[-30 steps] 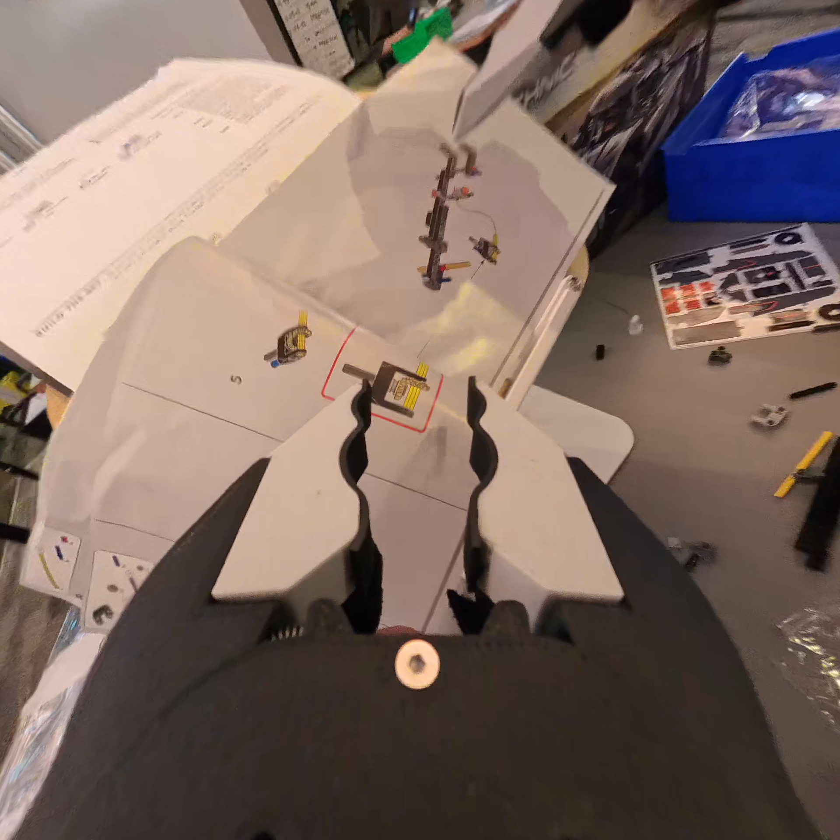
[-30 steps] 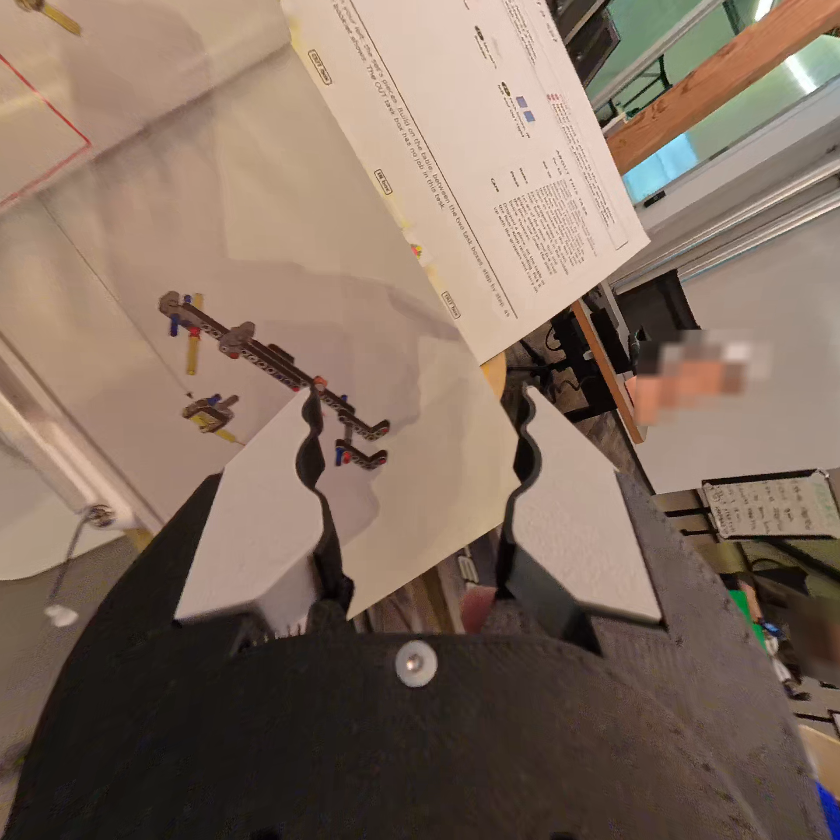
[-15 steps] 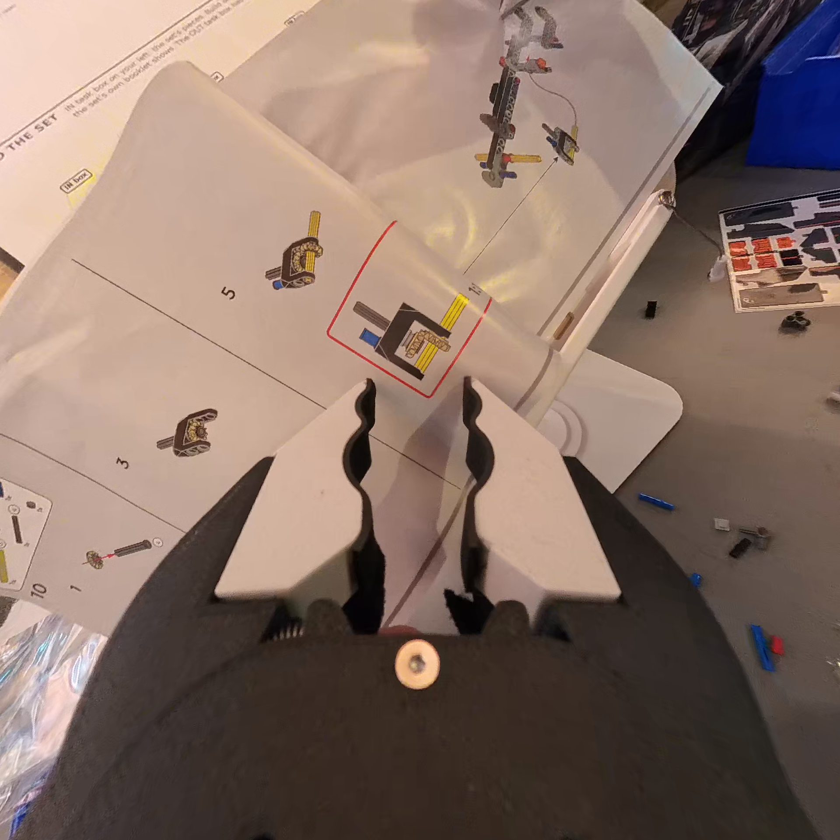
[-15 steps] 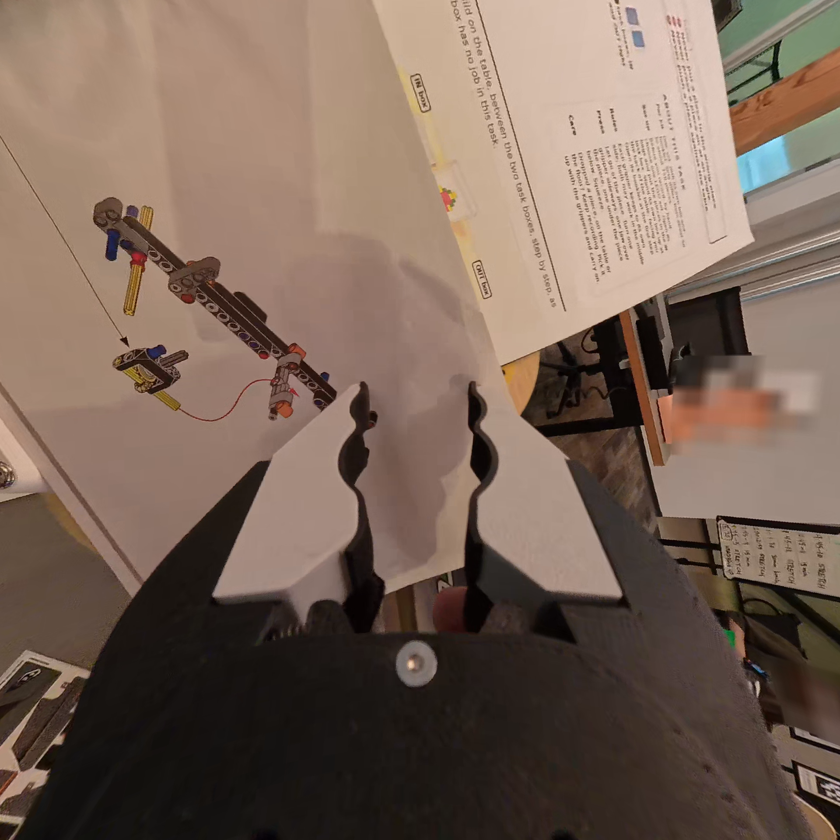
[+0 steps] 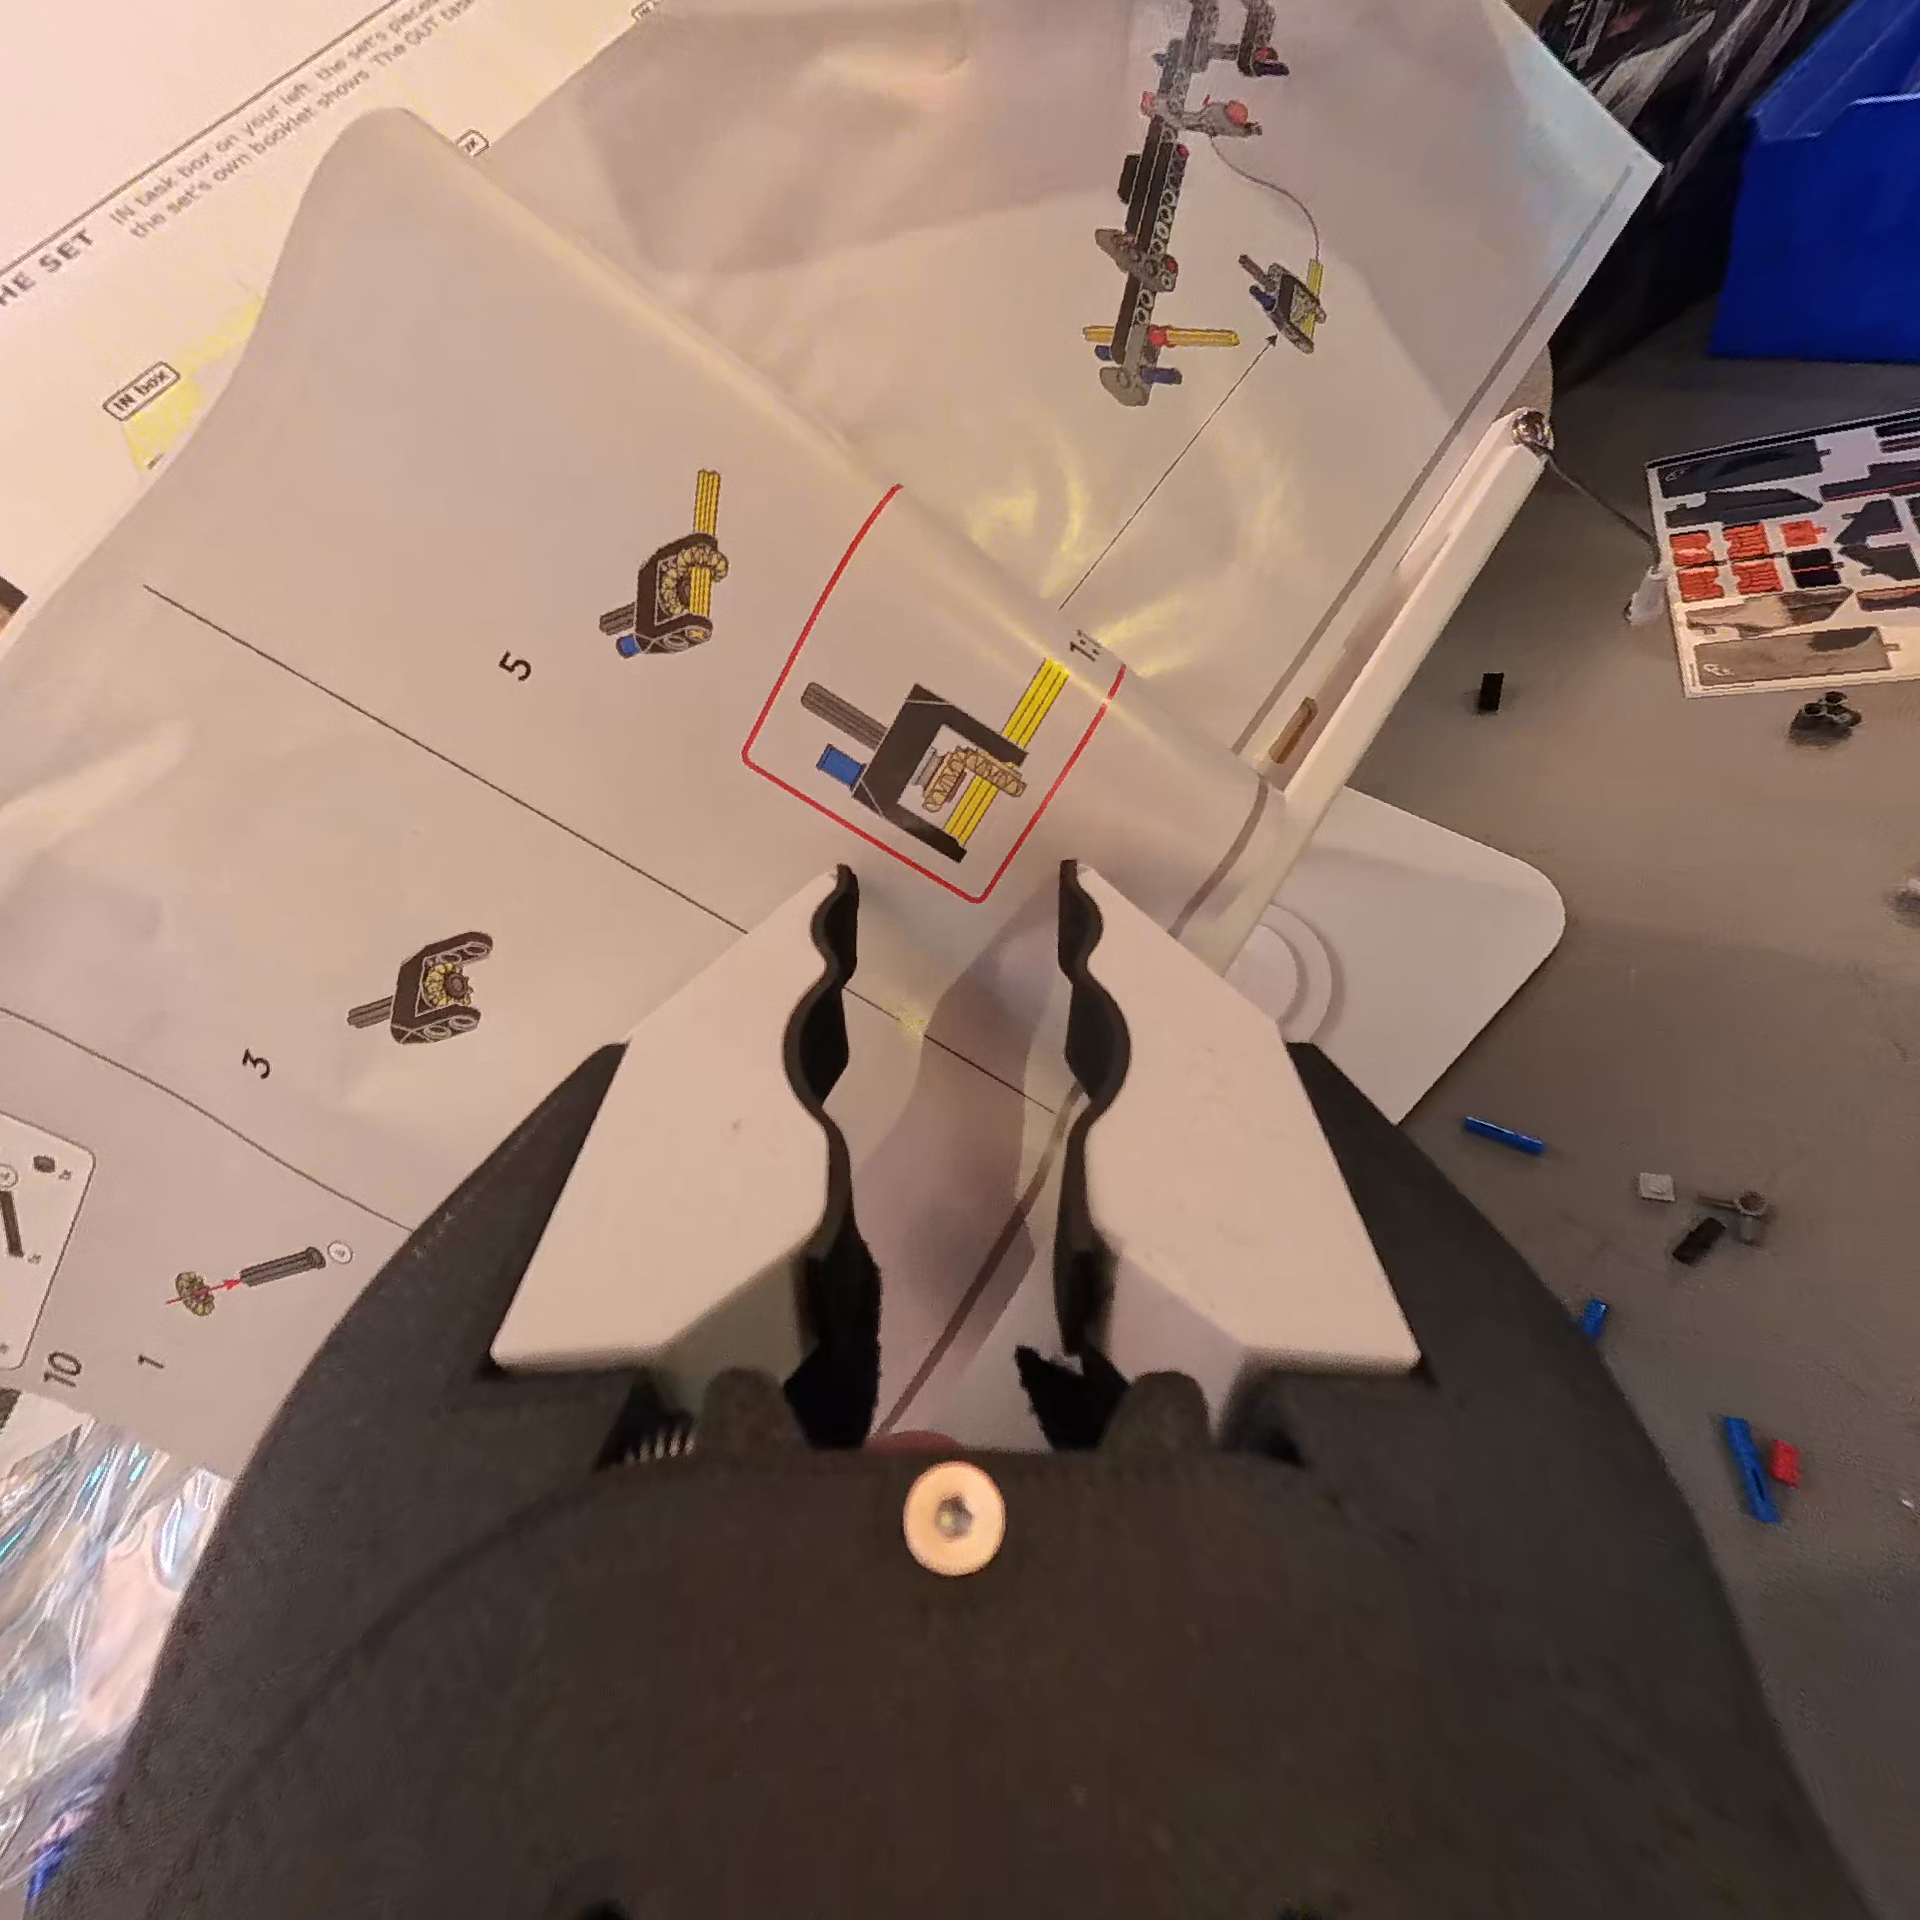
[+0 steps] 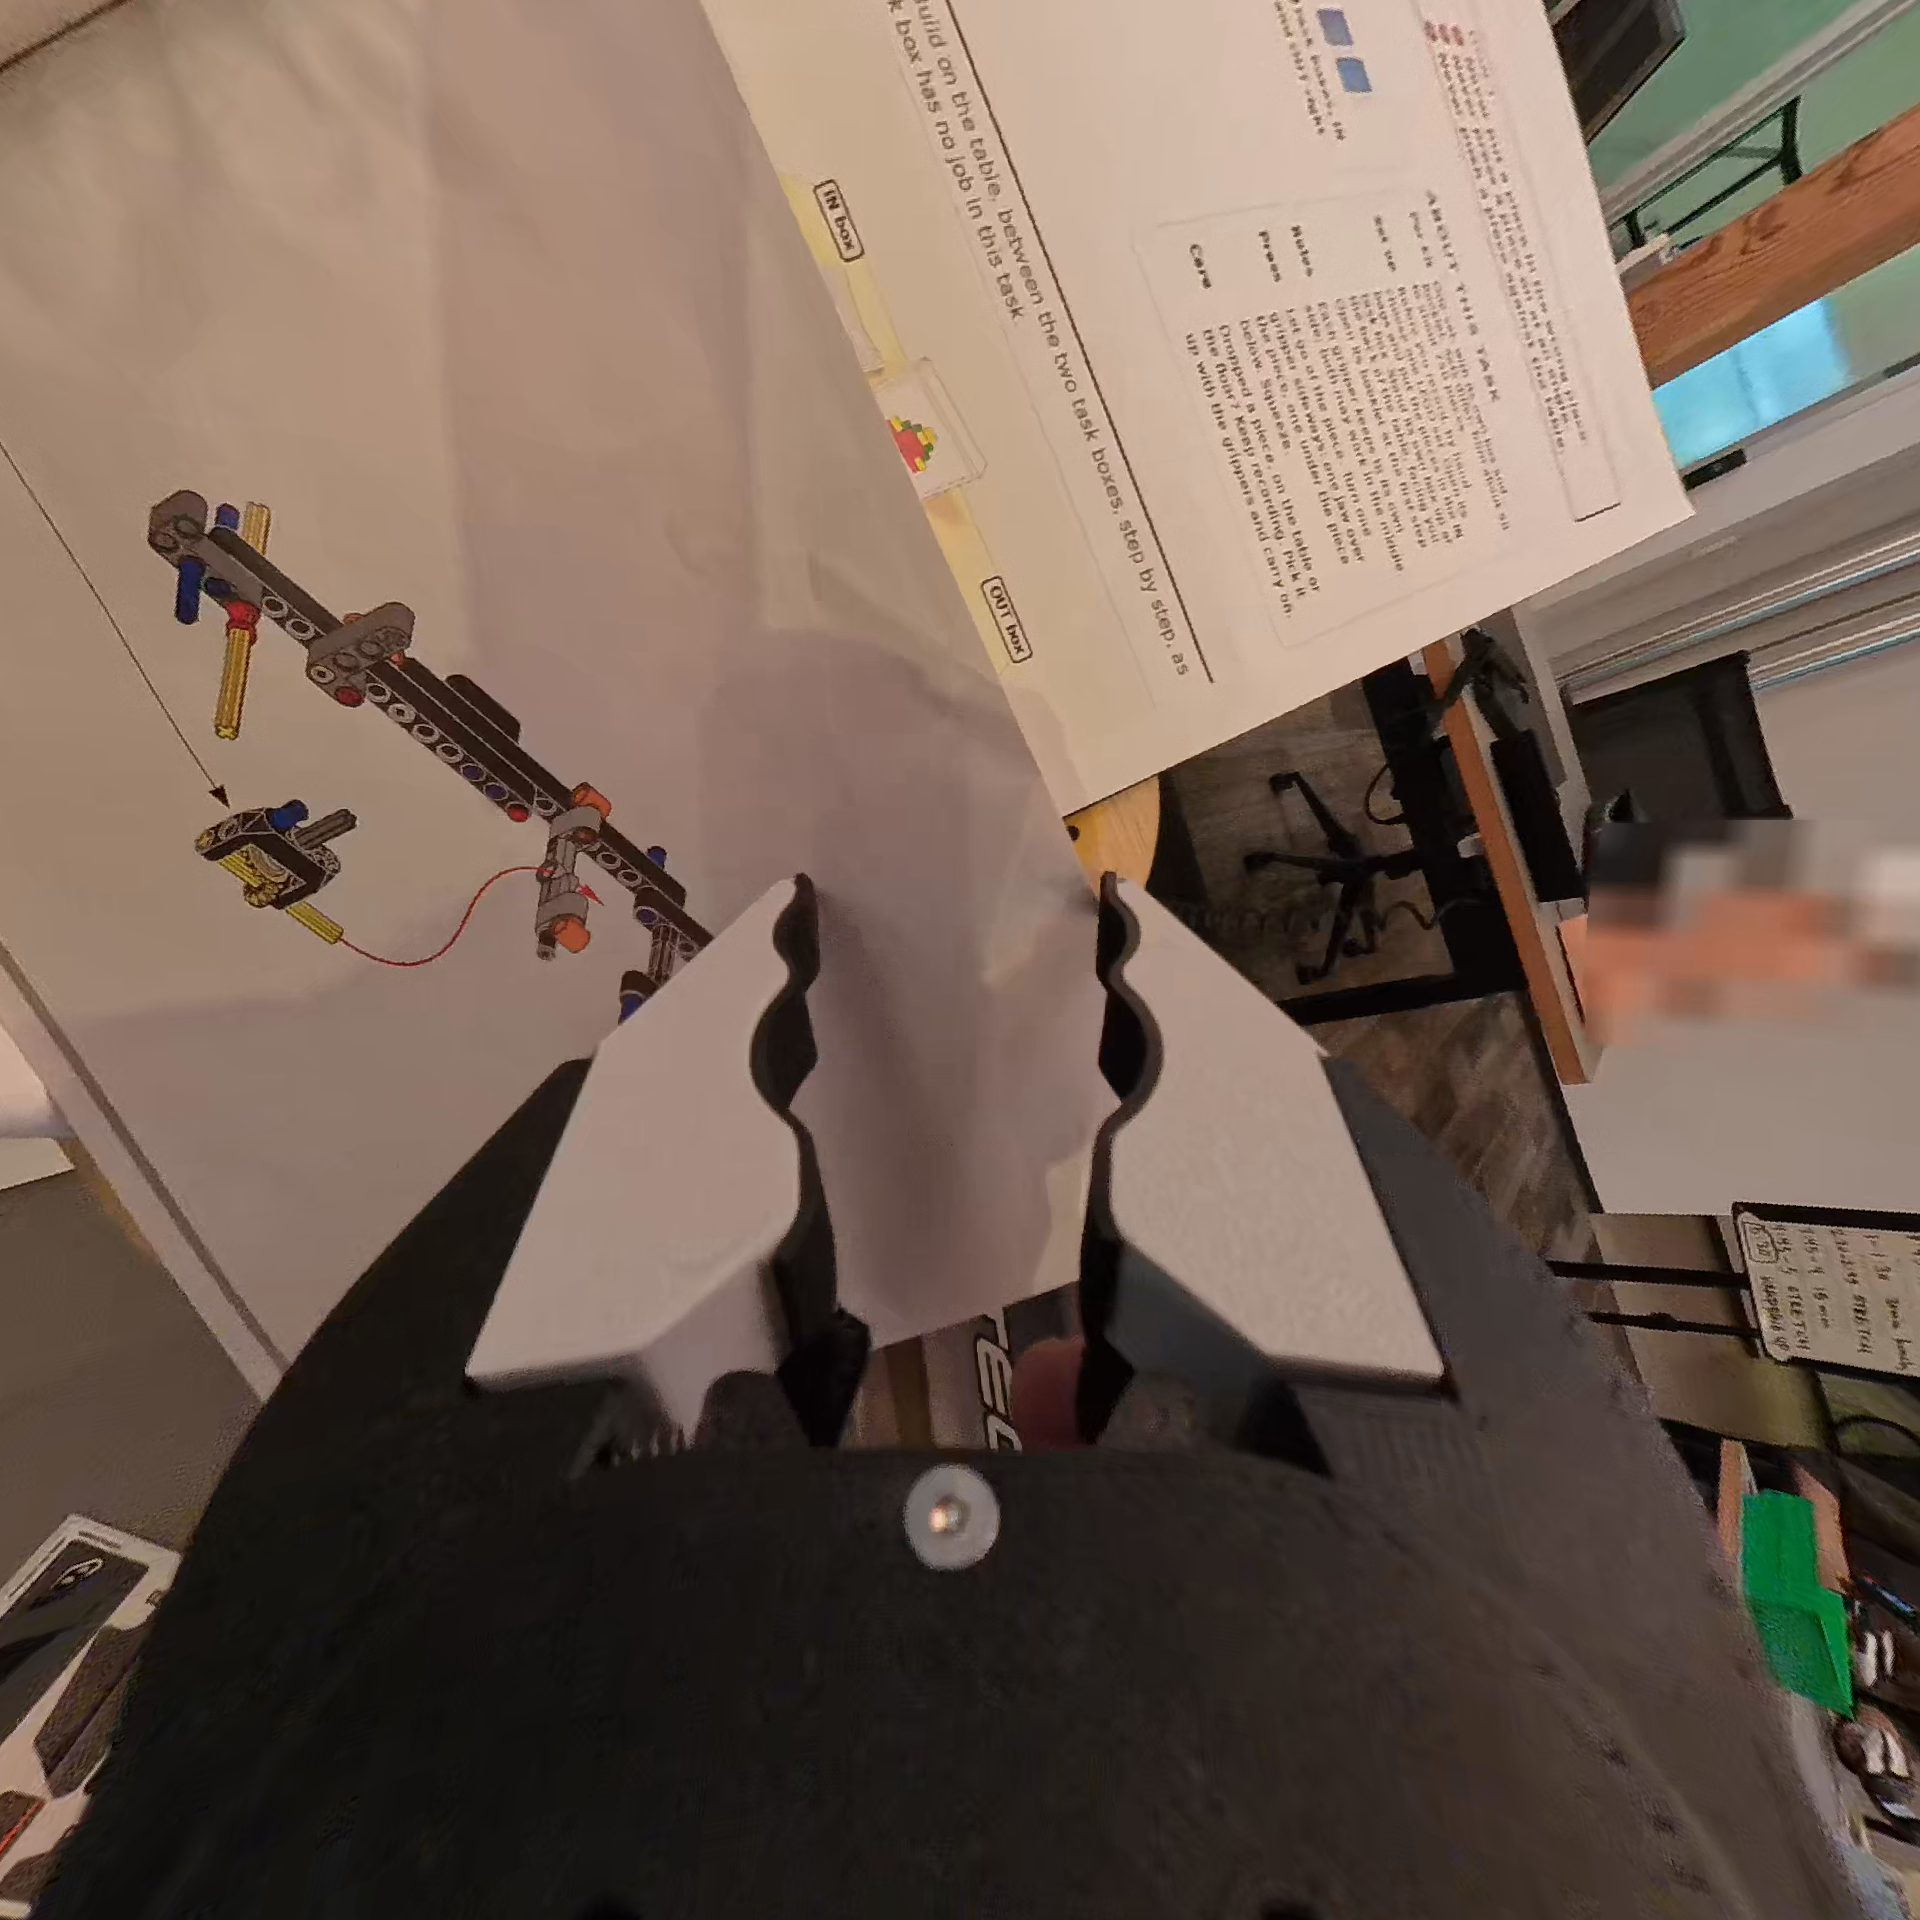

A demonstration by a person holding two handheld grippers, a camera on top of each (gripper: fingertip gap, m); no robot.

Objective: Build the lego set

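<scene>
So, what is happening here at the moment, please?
A person is building a lego set with hand-held tongs and seems to be checking the instruction booklet, which rests on a white stand. The left tongs hover open over a curled page, near a diagram framed in red. The right tongs are open too, empty, by the facing page. Loose small pieces and a sticker sheet lie on the grey table, untouched. No piece is held yet.

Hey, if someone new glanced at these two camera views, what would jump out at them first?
The open instruction booklet fills both views, propped on a white stand, one page curling over. Both the left gripper and right gripper hang open before it, holding nothing. Loose lego pieces and a sticker sheet lie on the grey table at right.
</scene>
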